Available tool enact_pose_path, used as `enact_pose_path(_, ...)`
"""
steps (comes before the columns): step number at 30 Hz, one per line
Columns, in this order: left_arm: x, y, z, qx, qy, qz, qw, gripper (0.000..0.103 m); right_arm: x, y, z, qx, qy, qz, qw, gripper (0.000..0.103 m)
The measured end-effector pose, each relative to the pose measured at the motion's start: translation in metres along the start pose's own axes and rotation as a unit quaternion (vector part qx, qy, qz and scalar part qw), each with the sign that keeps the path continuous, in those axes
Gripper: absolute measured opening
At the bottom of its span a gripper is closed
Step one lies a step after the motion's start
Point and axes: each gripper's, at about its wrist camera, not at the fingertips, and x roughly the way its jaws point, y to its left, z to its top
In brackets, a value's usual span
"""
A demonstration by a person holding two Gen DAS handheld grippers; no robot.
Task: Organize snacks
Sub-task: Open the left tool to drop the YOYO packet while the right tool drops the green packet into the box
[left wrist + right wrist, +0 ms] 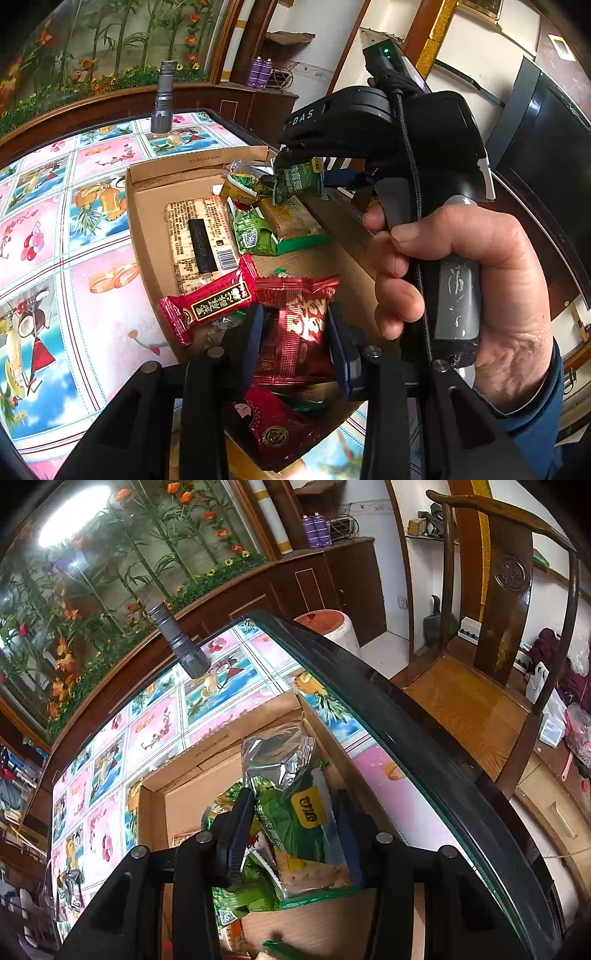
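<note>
A cardboard box [147,221] on the patterned table holds several snacks. My left gripper [295,339] is shut on a red foil snack packet [295,328] just above the box's near end. Beside it lie a red bar [214,301] and a beige cracker pack [201,240]. My right gripper [295,827] is shut on a green snack packet [295,812] with a silver top, over the box's [184,797] far right corner. In the left wrist view the right gripper [295,162] shows holding that green packet [299,179] above other green packs [255,229].
A grey flashlight [162,98] stands upright on the table beyond the box, also in the right wrist view [179,642]. The table's dark glass edge [388,701] runs to the right, with a wooden chair [480,701] beyond it. A wooden cabinet [332,572] lines the back wall.
</note>
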Motion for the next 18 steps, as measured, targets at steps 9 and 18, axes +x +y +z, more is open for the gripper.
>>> enact_pose_path(9, -0.006, -0.004, 0.000, 0.014, -0.015, 0.018, 0.9996, 0.041, -0.013, 0.005, 0.001, -0.006, -0.028, -0.001, 1.000, 0.050)
enact_pose_path(18, -0.012, -0.007, -0.001, 0.036, -0.039, 0.064, 0.9965, 0.046, -0.008, 0.011, -0.001, -0.016, -0.014, 0.025, 0.999, 0.050)
